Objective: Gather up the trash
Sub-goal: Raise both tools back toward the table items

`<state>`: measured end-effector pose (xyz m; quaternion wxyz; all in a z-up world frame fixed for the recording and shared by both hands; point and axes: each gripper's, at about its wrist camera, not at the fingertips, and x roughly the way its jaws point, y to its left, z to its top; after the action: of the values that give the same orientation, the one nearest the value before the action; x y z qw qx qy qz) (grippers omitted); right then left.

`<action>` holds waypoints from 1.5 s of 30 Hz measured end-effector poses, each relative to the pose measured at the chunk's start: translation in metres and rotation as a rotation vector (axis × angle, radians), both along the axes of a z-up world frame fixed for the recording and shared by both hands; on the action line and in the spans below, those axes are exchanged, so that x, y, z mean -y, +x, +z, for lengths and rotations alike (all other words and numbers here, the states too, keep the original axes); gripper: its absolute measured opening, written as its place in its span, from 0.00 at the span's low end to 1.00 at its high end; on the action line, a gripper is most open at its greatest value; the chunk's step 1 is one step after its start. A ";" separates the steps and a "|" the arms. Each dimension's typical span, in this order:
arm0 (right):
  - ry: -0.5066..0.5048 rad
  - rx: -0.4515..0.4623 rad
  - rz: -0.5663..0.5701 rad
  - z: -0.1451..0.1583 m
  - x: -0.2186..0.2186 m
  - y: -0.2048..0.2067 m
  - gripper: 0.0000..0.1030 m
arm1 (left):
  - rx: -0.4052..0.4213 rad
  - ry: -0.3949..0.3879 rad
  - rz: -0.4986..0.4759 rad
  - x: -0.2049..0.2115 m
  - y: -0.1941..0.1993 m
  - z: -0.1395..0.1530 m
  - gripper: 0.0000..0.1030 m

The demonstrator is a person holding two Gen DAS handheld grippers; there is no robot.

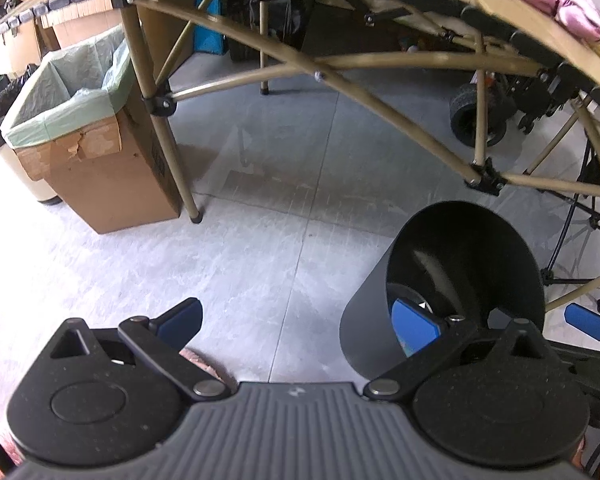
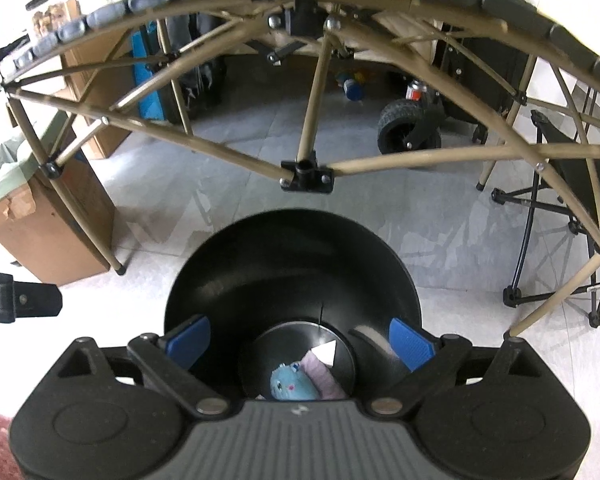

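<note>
A black round trash bin point(image 2: 292, 276) stands on the grey tile floor just below my right gripper point(image 2: 300, 342), which is open and empty over its mouth. At the bin's bottom lie a light blue wrapper point(image 2: 290, 386), a pale pink piece point(image 2: 320, 372) and a white scrap point(image 2: 327, 352). The bin also shows in the left wrist view point(image 1: 464, 280) at the right. My left gripper point(image 1: 300, 324) is open and empty above the floor, left of the bin. A blue pad of the right gripper point(image 1: 588, 322) shows at the far right.
A folding table with tan legs point(image 1: 340, 68) spans the back. A cardboard box lined with a green bag point(image 1: 84, 120) stands left beside a table leg. A black-wheeled cart point(image 2: 408, 128) and a folding chair point(image 2: 560, 200) are at the right. Pink items point(image 1: 556, 0) lie on the tabletop.
</note>
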<state>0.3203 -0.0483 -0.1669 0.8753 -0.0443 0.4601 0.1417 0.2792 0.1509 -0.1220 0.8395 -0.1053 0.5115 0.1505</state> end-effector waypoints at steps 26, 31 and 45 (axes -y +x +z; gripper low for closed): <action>0.245 0.462 0.001 0.124 0.056 -0.022 0.99 | 0.450 0.101 -0.026 0.034 -0.004 0.111 1.00; 0.239 0.558 0.000 0.145 0.058 -0.005 1.00 | 0.479 0.073 -0.013 0.033 0.006 0.121 1.00; 0.187 0.576 0.009 0.160 0.026 0.087 1.00 | 0.550 0.089 0.016 0.027 0.072 0.152 1.00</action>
<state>0.4076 -0.0742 -0.0067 0.9695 -0.0039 0.1780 0.1687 0.3509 0.1238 0.0296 0.9493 -0.1092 0.2565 0.1455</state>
